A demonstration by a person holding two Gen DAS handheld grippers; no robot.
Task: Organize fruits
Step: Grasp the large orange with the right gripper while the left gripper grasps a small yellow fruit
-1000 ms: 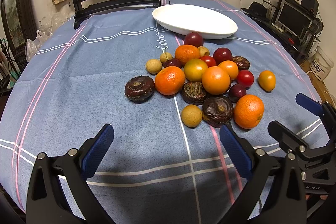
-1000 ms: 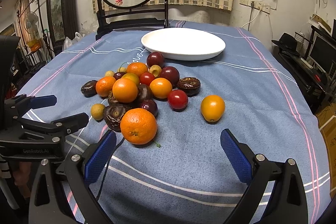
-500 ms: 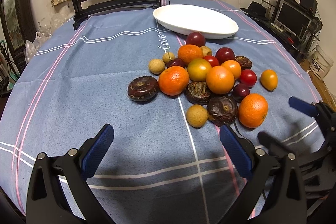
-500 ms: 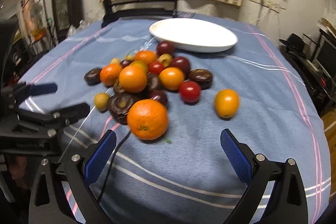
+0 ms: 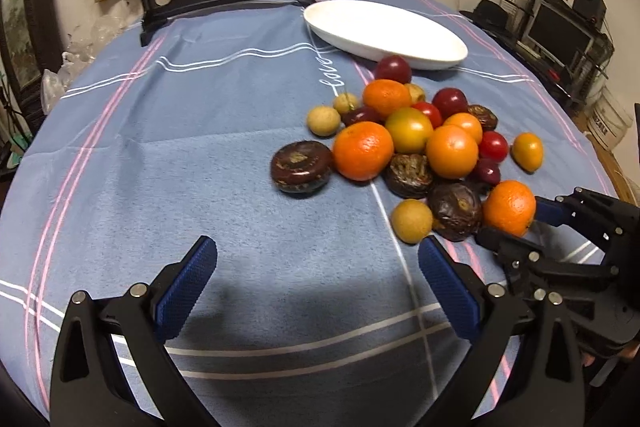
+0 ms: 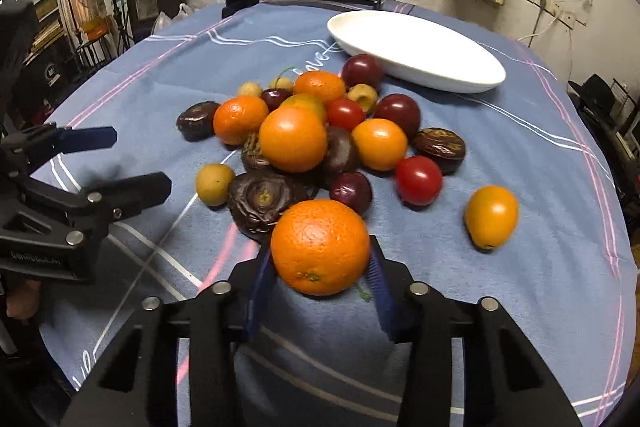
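Fruits [image 5: 408,143] lie heaped on the blue-clothed bench [image 5: 180,155], just in front of the white oval plate [image 5: 384,29], which holds nothing. At the left, the left gripper [image 5: 316,267] hangs released, its blue pads spread wide over bare cloth short of the pile, touching nothing. Farther right, the right gripper [image 6: 320,279] has its pads [image 6: 378,283] drawn in against both sides of the nearest orange [image 6: 320,247], at the near edge of the heap beside a dark wrinkled fruit [image 6: 262,201]; it is clenched on that orange, which sits low by the cloth. A small yellow-orange fruit [image 6: 491,217] lies apart at the right. Half a second ago the right gripper stood wide open with the orange ahead of it; it has since moved forward and closed on it, while the left one has stayed open.
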